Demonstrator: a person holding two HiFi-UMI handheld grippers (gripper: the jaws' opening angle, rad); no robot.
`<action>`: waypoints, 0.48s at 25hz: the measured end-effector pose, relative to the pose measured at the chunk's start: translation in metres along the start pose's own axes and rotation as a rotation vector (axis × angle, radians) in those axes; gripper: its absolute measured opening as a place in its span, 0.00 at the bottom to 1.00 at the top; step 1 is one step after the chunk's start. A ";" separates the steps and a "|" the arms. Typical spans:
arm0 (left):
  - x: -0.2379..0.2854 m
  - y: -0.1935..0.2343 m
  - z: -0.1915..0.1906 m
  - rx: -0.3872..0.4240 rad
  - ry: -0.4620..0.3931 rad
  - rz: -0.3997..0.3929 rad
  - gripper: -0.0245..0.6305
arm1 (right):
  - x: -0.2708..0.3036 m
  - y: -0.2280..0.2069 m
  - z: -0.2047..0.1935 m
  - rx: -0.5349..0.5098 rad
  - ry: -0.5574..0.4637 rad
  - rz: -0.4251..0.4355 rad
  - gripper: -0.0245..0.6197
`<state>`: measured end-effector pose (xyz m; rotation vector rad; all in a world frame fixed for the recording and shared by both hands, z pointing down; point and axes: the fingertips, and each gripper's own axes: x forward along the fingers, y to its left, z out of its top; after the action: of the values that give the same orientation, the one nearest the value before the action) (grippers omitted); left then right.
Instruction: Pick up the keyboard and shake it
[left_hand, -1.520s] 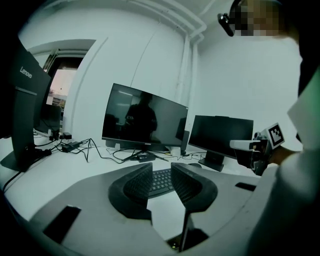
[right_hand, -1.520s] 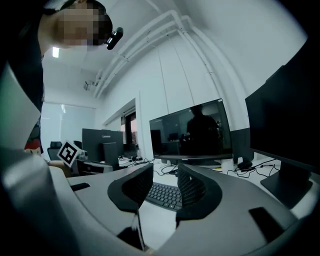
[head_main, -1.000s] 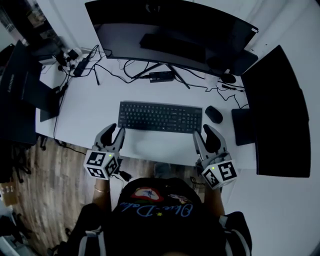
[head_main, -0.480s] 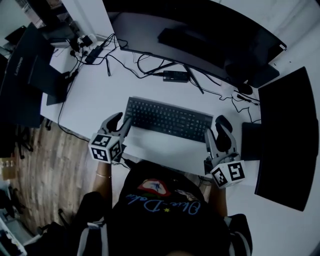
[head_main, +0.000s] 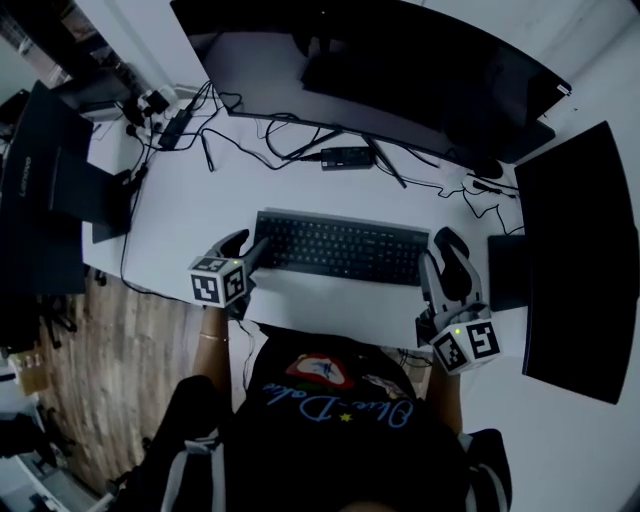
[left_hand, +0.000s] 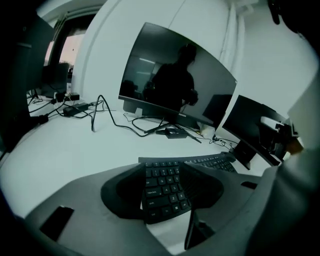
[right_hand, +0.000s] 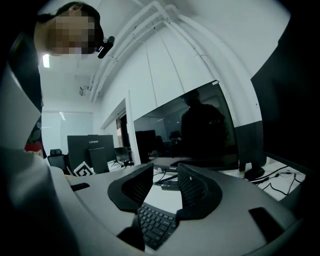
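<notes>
1. Left gripper (head_main: 244, 250): jaws have just been opening and now straddle the left end of the keyboard (head_main: 340, 247), pads not pressing. A grasp looks imminent.
2. Right gripper (head_main: 448, 255): jaws apart, empty, beside the keyboard's right end.
3. Keyboard: flat on the desk (head_main: 195, 205), frame centre, unlifted.
4. Versus earlier: both grippers have advanced from the desk's near edge.

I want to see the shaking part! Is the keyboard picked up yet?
Not yet. Done: both grippers are at the keyboard, the left gripper by its left end, the right gripper by its right. In hand: the left jaws have just been opening, with the keyboard's end showing in the gap; nothing is gripped. To do: close both, lift it off the desk, shake.
</notes>
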<state>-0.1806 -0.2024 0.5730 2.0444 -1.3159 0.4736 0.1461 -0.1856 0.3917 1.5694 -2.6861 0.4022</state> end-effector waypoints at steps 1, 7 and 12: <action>0.005 0.003 -0.003 -0.007 0.014 -0.007 0.33 | 0.000 0.001 0.000 -0.002 0.003 -0.005 0.22; 0.030 0.024 -0.015 -0.024 0.075 -0.022 0.35 | 0.000 0.001 -0.005 -0.012 0.029 -0.043 0.22; 0.044 0.033 -0.024 -0.045 0.120 -0.031 0.37 | -0.001 0.000 -0.004 -0.019 0.036 -0.073 0.22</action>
<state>-0.1901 -0.2243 0.6285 1.9651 -1.2108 0.5395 0.1458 -0.1837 0.3958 1.6328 -2.5896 0.3983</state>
